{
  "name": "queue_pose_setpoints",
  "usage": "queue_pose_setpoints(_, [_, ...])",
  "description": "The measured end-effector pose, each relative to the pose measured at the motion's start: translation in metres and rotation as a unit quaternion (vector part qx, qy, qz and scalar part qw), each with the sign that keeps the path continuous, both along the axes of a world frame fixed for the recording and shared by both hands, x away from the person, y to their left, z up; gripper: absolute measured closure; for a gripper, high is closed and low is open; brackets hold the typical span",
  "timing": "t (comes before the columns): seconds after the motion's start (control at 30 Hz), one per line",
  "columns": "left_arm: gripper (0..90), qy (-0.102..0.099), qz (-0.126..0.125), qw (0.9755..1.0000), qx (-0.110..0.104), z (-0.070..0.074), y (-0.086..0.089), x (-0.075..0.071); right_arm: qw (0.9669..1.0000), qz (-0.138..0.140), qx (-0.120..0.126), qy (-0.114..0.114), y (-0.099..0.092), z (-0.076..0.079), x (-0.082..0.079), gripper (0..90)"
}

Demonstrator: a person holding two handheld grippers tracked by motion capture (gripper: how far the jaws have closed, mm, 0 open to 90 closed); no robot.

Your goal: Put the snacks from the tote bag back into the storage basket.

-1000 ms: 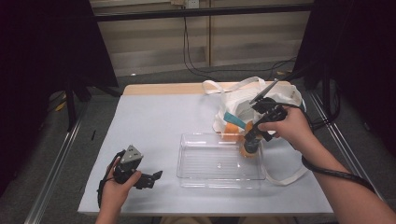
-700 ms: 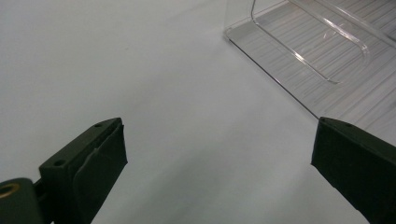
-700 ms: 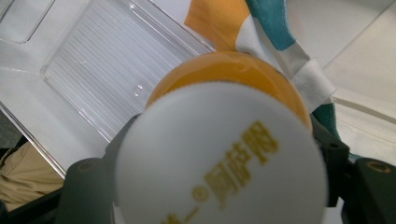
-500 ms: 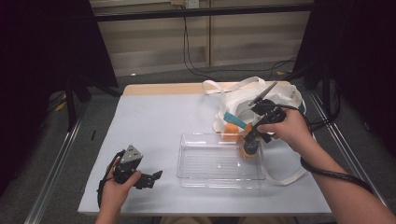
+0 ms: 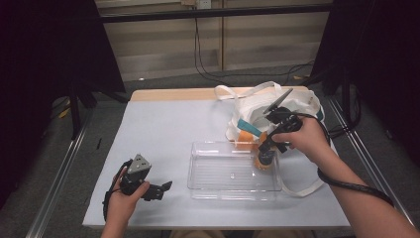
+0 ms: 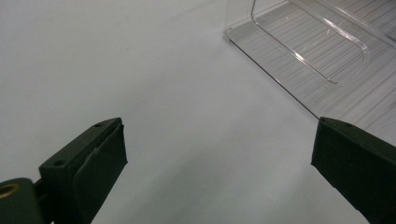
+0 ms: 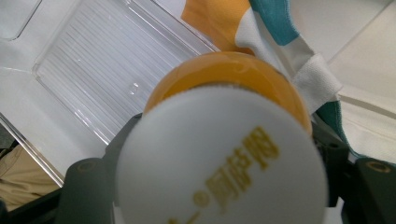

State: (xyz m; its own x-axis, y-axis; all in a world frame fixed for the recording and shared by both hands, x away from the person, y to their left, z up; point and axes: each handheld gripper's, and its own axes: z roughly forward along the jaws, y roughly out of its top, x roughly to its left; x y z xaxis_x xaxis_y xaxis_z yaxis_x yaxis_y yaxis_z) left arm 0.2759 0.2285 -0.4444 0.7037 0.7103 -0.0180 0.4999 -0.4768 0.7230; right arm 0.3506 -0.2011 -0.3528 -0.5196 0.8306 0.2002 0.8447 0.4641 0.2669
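High view, left to right: our left tool (image 5: pixel 159 190) rests jaws apart on the matte grey desk (image 5: pixel 163 134). Our right tool (image 5: pixel 265 154) is clamped on a smooth orange bottle (image 7: pixel 233 74), white ribbed cap (image 7: pixel 219 158), over the clear ridged tray (image 5: pixel 233 192) at its 2 o'clock corner (beside the soft cloth bag (image 5: pixel 297 101)). We'd lower it upright, then release.
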Motion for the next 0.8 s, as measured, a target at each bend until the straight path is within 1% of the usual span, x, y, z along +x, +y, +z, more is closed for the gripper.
queue_pose_setpoints(0.03, [3.1, 0.002, 0.001, 1.0000, -0.001, 0.0000, -0.0001, -0.0003, 1.0000, -0.003, -0.001, 0.003, 0.0005, 0.0003, -0.0002, 30.4])
queue_pose_setpoints(0.1, [3.1, 0.001, 0.001, 1.0000, -0.002, -0.0002, 0.0000, -0.0002, 1.0000, 0.005, 0.001, -0.004, -0.0001, -0.0014, 0.0009, 30.4])
queue_pose_setpoints(0.2, [3.1, -0.001, 0.002, 1.0000, 0.000, 0.0003, 0.0005, -0.0001, 1.0000, 0.001, 0.000, -0.001, 0.0002, -0.0028, 0.0009, 30.4])
queue_pose_setpoints(0.23, [3.1, -0.001, 0.002, 1.0000, 0.000, 0.0003, 0.0006, -0.0001, 1.0000, -0.004, -0.002, 0.004, 0.0006, -0.0029, 0.0004, 30.4])
queue_pose_setpoints(0.3, [3.1, 0.001, 0.000, 1.0000, -0.001, -0.0002, 0.0004, 0.0000, 1.0000, 0.002, 0.001, -0.002, 0.0003, -0.0050, 0.0009, 30.4])
queue_pose_setpoints(0.37, [3.1, 0.004, 0.002, 1.0000, -0.003, -0.0005, -0.0002, -0.0004, 1.0000, -0.003, -0.004, 0.005, 0.0008, -0.0053, 0.0003, 30.4])
queue_pose_setpoints(0.63, [3.1, 0.004, 0.002, 1.0000, -0.002, -0.0007, -0.0003, -0.0002, 1.0000, 0.003, -0.001, 0.000, 0.0004, -0.0081, 0.0012, 30.4])
queue_pose_setpoints(0.67, [3.1, 0.002, 0.002, 1.0000, 0.001, -0.0008, -0.0003, -0.0001, 1.0000, 0.001, -0.002, 0.001, 0.0006, -0.0081, 0.0012, 30.4])
queue_pose_setpoints(0.7, [3.1, 0.003, 0.004, 1.0000, -0.003, -0.0013, -0.0011, -0.0004, 1.0000, -0.002, -0.003, 0.005, 0.0008, -0.0080, 0.0009, 30.4])
queue_pose_setpoints(0.73, [3.1, 0.004, 0.004, 1.0000, -0.005, -0.0016, -0.0012, -0.0005, 1.0000, 0.002, -0.003, 0.002, 0.0003, -0.0085, 0.0015, 30.4])
queue_pose_setpoints(0.77, [3.1, 0.006, 0.001, 1.0000, 0.002, -0.0011, -0.0007, -0.0003, 1.0000, 0.000, -0.003, 0.003, 0.0005, -0.0088, 0.0014, 30.4])
queue_pose_setpoints(0.8, [3.1, 0.006, 0.002, 1.0000, 0.000, -0.0013, -0.0010, -0.0003, 1.0000, 0.001, -0.003, 0.003, 0.0005, -0.0095, 0.0015, 30.3])
